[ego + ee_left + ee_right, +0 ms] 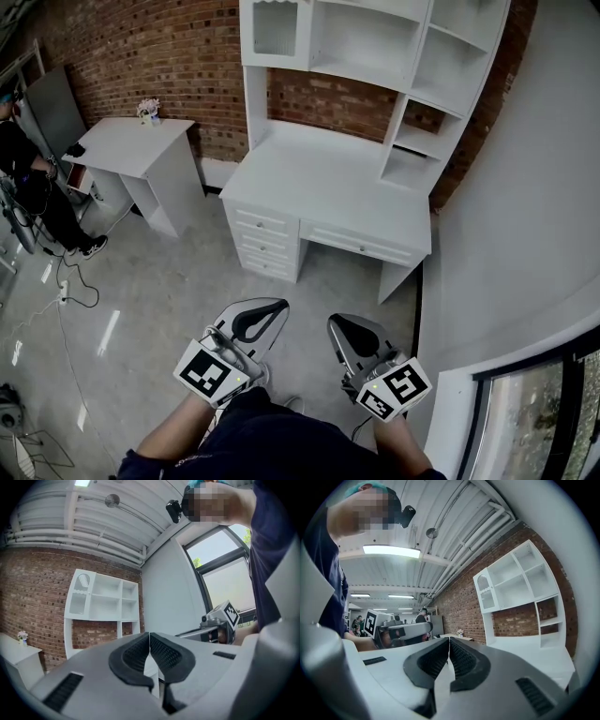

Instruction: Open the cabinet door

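Head view cuts off the top of the white hutch (375, 56), so the cabinet door (275, 28) in its upper left corner shows only in part. It is a narrow panel with an arched pane and looks flush with its frame. Any knob or handle on it is too small to make out. The hutch stands on a white bench (328, 183) against a brick wall (178, 56), with drawers (262, 239) under the bench's left end.

Both hands are largely hidden under the marker cubes (211, 370), and only the forearms and a dark sleeve (272, 436) show at the bottom edge.

The left tool (267, 314) and the right tool (345, 330) are held side by side, low in the frame over the grey floor (159, 291). They point level toward the bench and are well apart from it and from the door.

In the left gripper view the left tool's ribbed black pads (136, 653) meet at the tips with nothing between them. In the right gripper view the right tool's pads (461, 658) are likewise pressed together and empty.

Each tool also appears in the other's view, out to the side.

A smaller white bench (141, 141) with a little pot of flowers (148, 109) stands further left along the wall. A person (28, 178) beside it is cut off by the left edge.
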The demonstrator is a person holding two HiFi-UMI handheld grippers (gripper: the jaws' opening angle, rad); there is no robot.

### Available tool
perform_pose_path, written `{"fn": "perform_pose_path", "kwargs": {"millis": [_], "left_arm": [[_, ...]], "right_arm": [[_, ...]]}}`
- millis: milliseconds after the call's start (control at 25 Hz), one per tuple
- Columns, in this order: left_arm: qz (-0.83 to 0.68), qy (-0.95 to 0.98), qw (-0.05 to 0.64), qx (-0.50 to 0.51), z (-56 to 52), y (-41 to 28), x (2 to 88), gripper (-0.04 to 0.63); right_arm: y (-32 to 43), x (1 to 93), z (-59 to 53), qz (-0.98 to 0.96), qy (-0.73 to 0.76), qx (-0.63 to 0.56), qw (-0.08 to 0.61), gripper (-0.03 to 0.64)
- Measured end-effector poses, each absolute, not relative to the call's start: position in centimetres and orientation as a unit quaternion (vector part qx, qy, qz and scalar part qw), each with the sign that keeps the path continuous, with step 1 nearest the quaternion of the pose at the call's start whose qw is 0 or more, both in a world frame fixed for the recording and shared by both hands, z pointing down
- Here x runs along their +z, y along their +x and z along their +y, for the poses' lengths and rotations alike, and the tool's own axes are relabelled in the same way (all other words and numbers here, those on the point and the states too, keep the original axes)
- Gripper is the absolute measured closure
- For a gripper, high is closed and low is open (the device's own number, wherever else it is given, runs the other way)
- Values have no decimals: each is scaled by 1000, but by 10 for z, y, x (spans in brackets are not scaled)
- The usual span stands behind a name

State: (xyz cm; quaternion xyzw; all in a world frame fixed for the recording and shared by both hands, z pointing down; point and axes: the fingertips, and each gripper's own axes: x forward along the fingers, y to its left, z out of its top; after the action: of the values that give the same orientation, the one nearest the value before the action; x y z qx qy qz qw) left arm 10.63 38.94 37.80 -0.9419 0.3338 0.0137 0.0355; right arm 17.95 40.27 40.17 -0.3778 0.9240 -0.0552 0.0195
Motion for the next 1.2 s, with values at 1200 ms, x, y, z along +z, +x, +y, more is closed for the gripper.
{"fn": "perform_pose_path", "kwargs": {"millis": [1200], "left_arm": [[349, -937, 17, 24, 172, 50, 400, 586]], "right_arm": [[124, 422, 187, 929, -364, -69, -9, 591]]}}
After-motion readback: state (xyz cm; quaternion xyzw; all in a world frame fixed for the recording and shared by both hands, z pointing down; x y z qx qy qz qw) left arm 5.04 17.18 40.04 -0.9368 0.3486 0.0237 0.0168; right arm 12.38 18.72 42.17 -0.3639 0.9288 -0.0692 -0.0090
